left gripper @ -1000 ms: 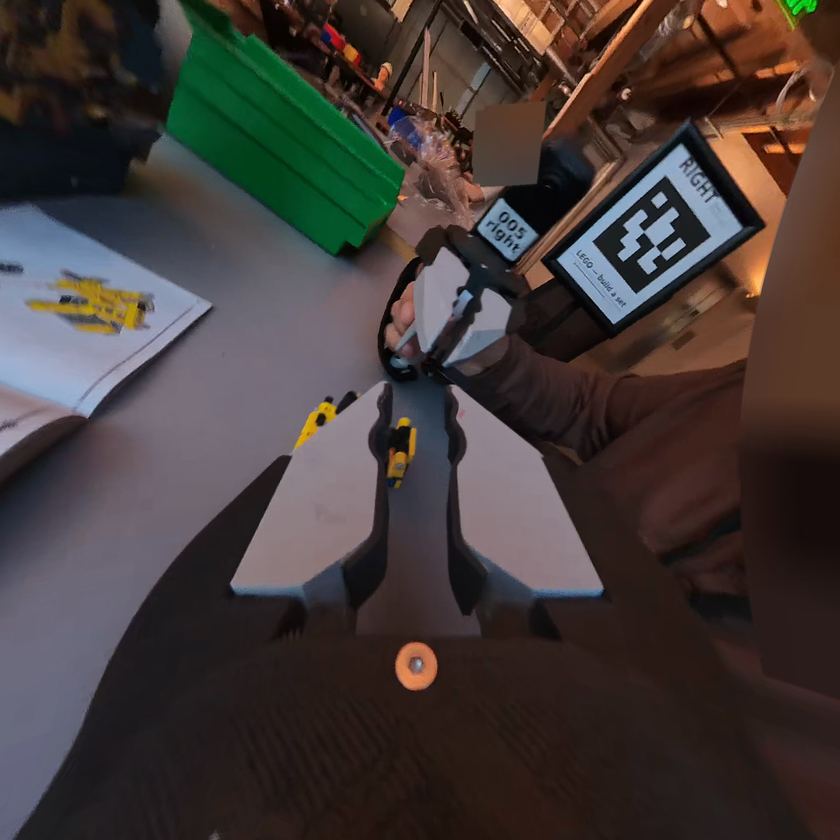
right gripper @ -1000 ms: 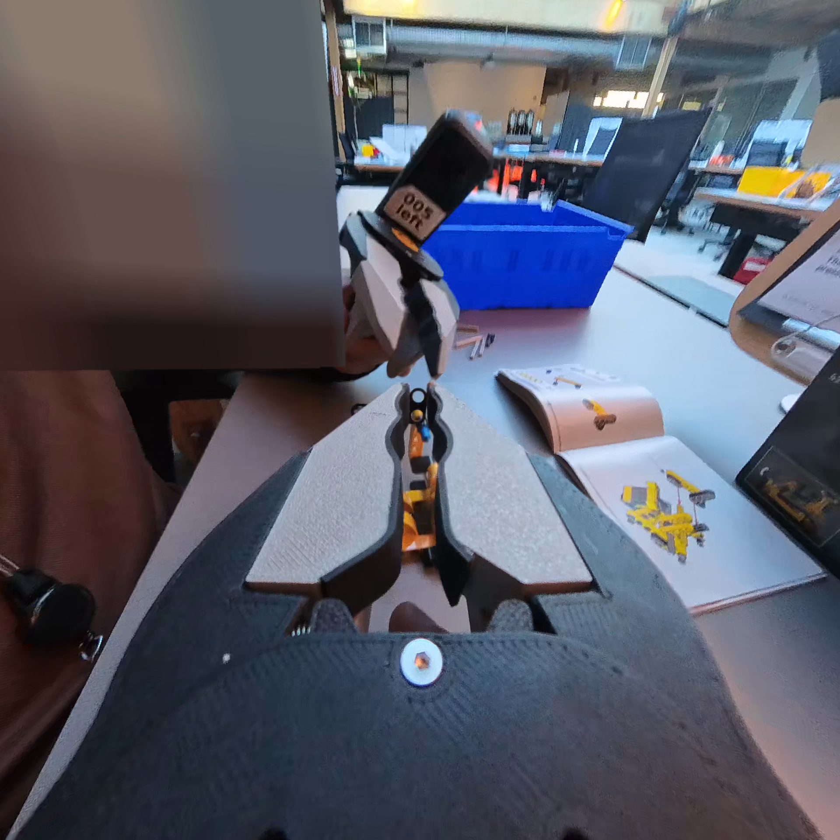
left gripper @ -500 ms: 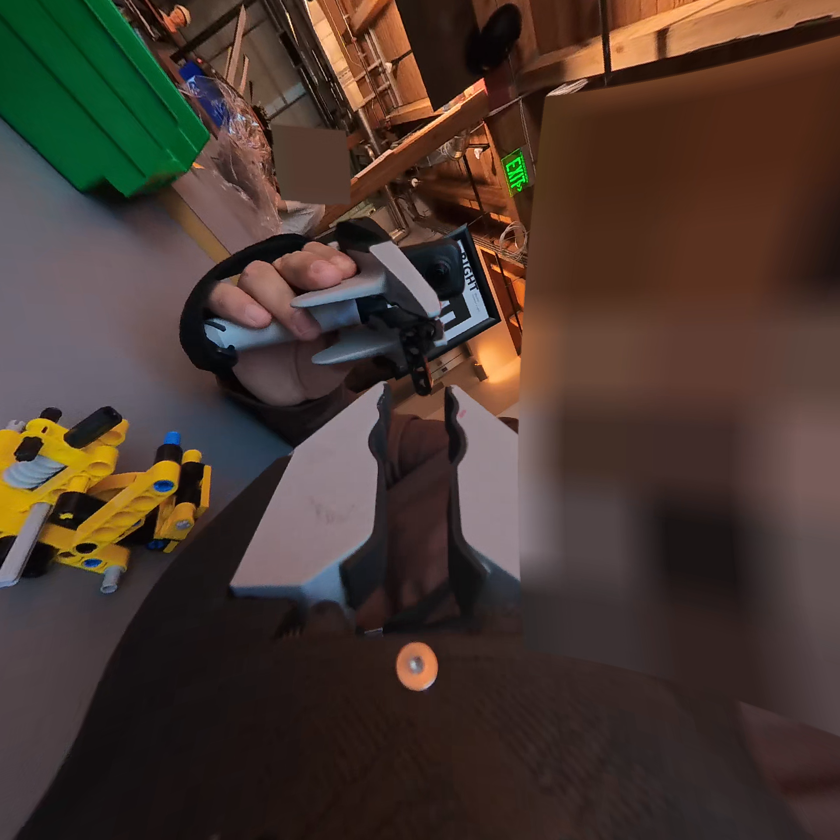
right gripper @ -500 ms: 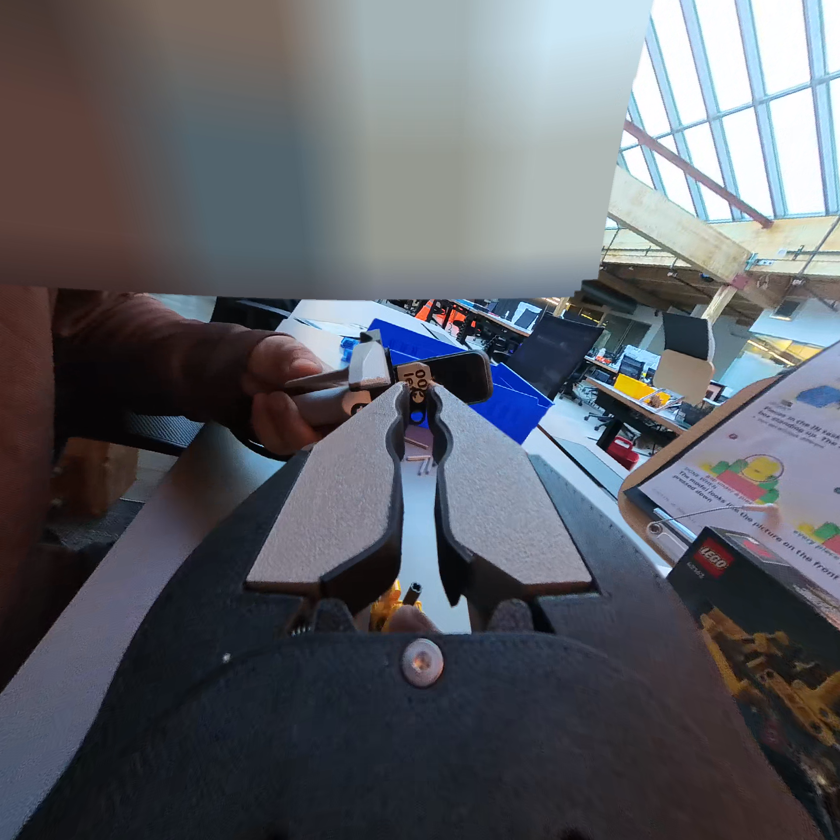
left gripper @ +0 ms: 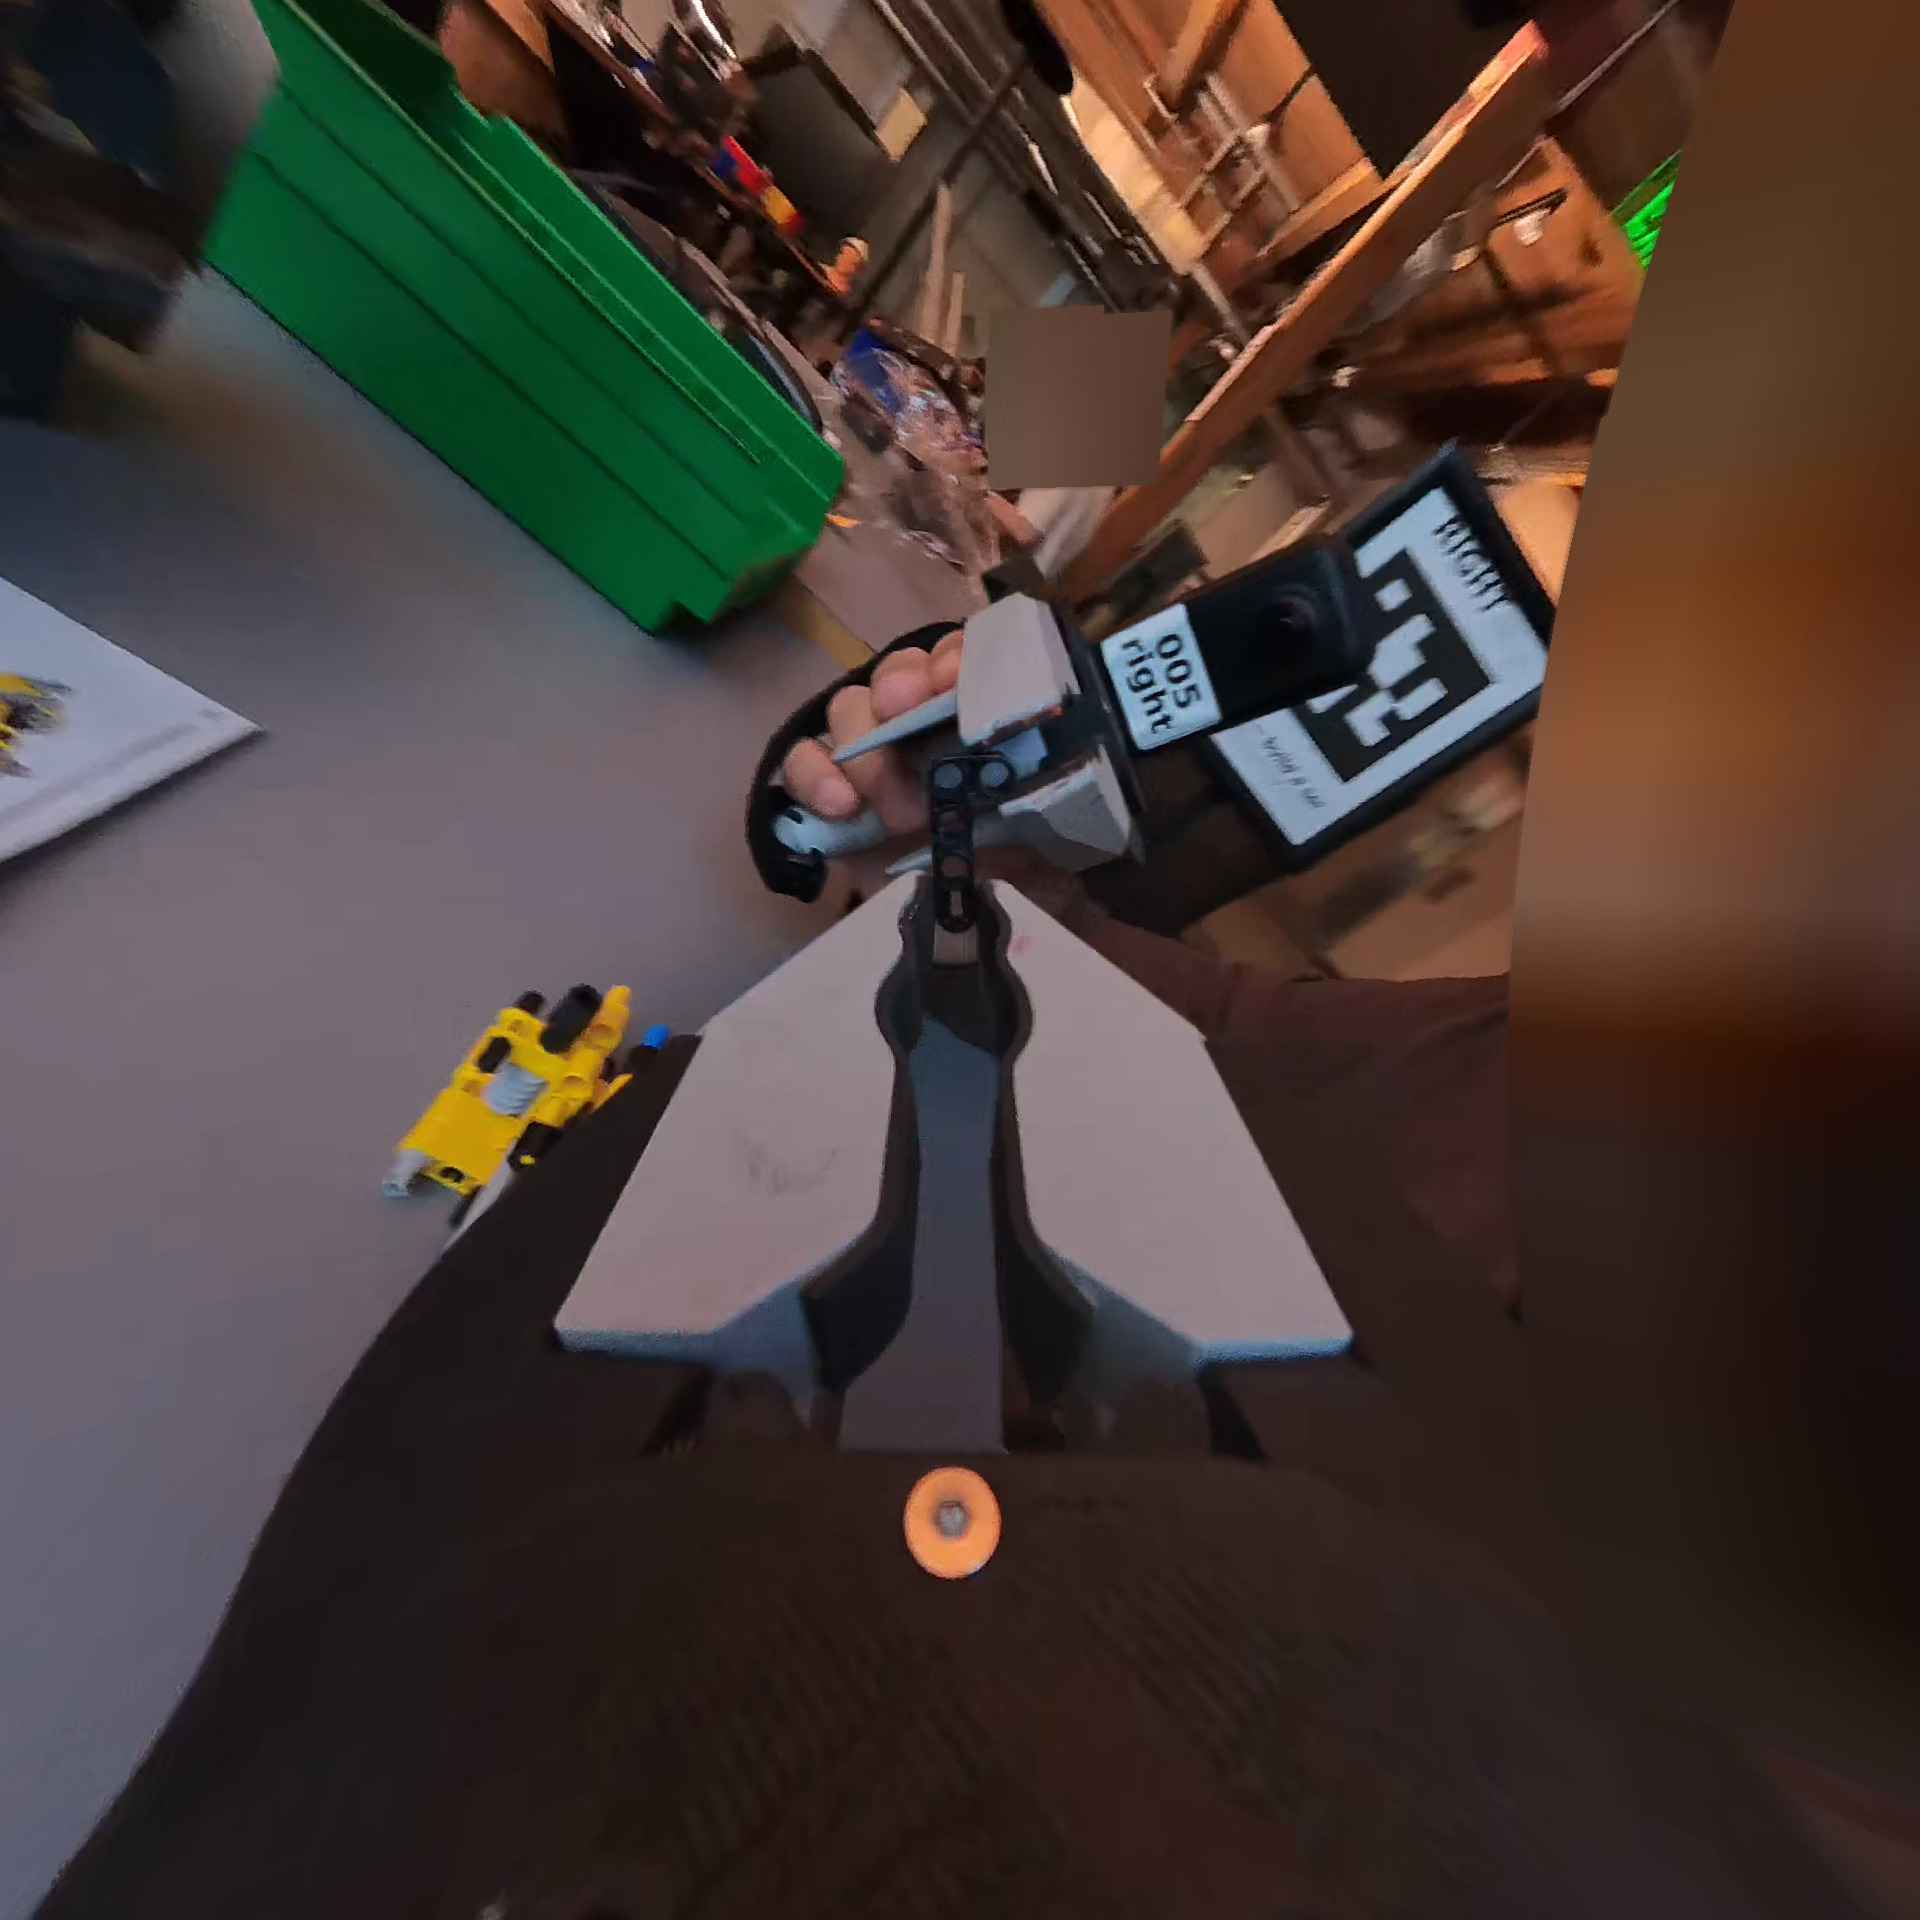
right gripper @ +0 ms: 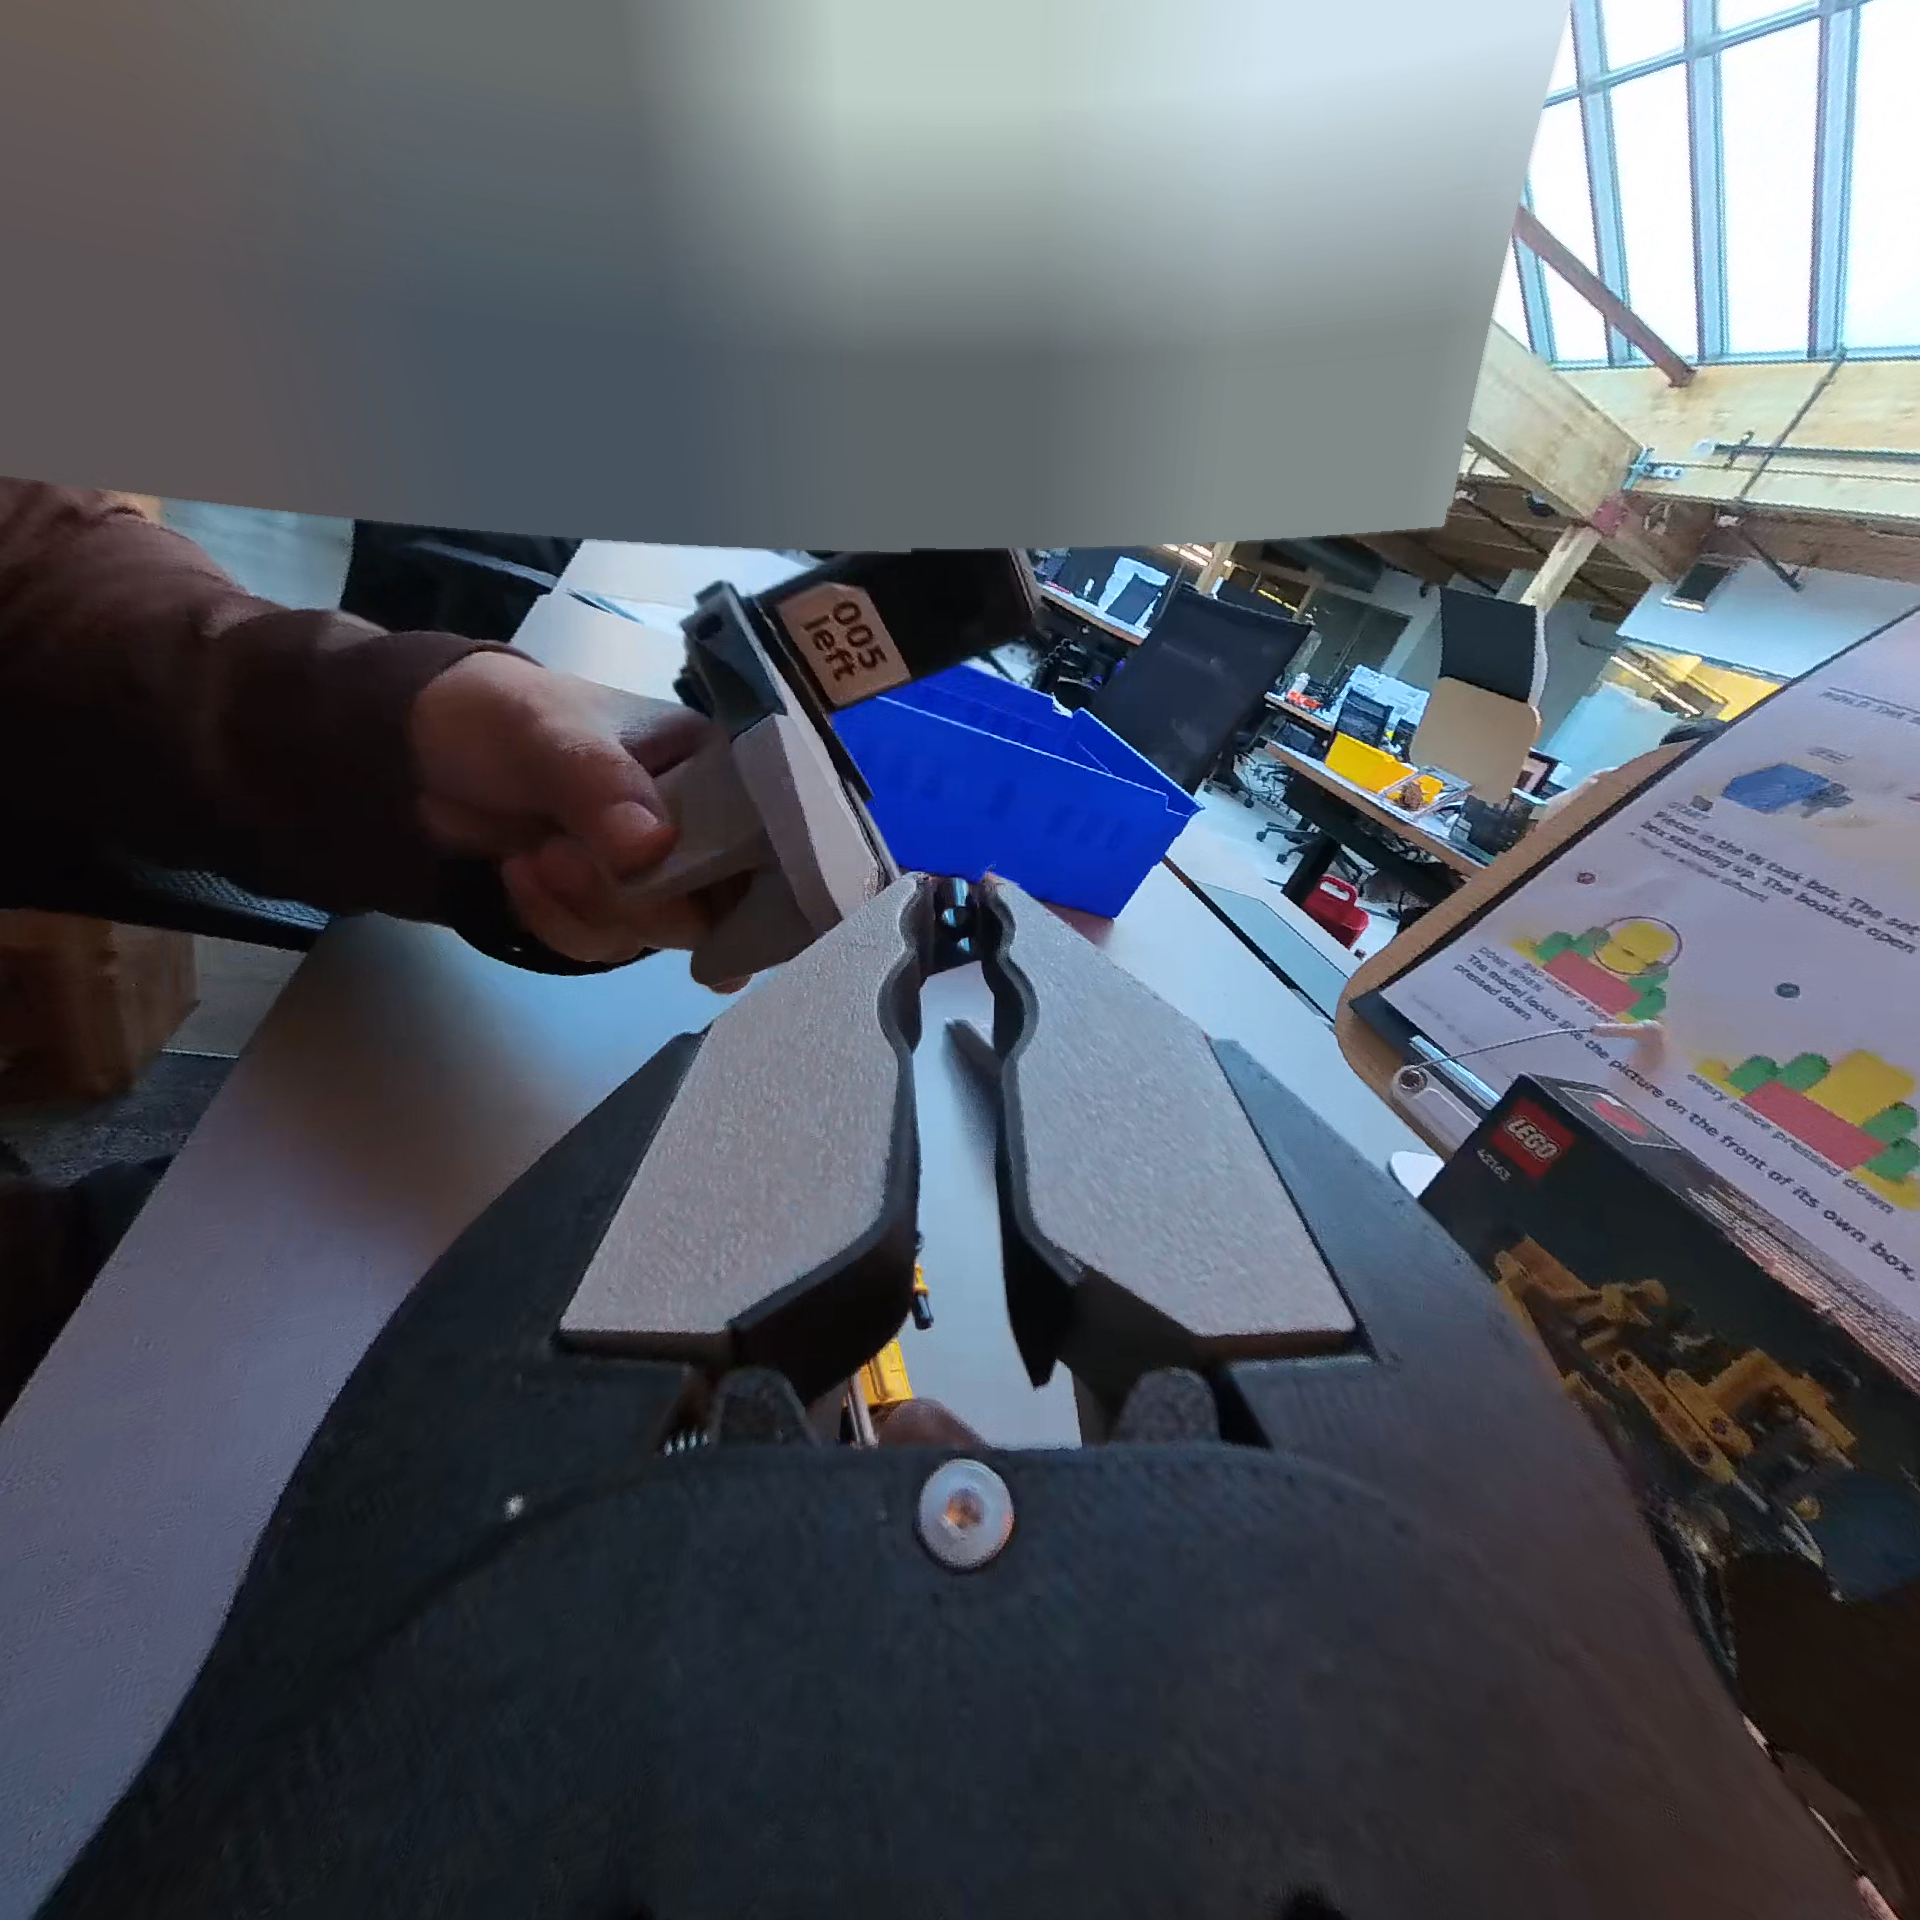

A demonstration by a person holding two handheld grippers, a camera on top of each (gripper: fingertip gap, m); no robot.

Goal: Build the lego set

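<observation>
A thin black lego beam [left gripper: 954, 831] hangs in the air between the two grippers. My right gripper [right gripper: 952, 914] is shut on one end of the beam [right gripper: 951, 920]; it also shows in the left wrist view [left gripper: 997, 779]. My left gripper [left gripper: 951, 914] meets it tip to tip, and its jaws stand closed around the beam's other end. The left gripper also shows in the right wrist view [right gripper: 800, 831], held by a hand. The yellow lego assembly [left gripper: 509, 1091] lies on the grey table [left gripper: 416, 831], left of the left gripper. A sliver of it shows under the right gripper [right gripper: 888, 1371].
A green bin [left gripper: 520, 312] stands at the table's far edge. An open instruction booklet [left gripper: 94, 748] lies at the left. In the right wrist view there are a blue bin [right gripper: 997, 810] behind the grippers, and a black lego box [right gripper: 1662, 1299] and a sloped instruction board [right gripper: 1714, 987] at the right.
The left gripper swung back down toward the table and up to the right gripper. The black beam held by the right gripper now sits between the left fingertips.
</observation>
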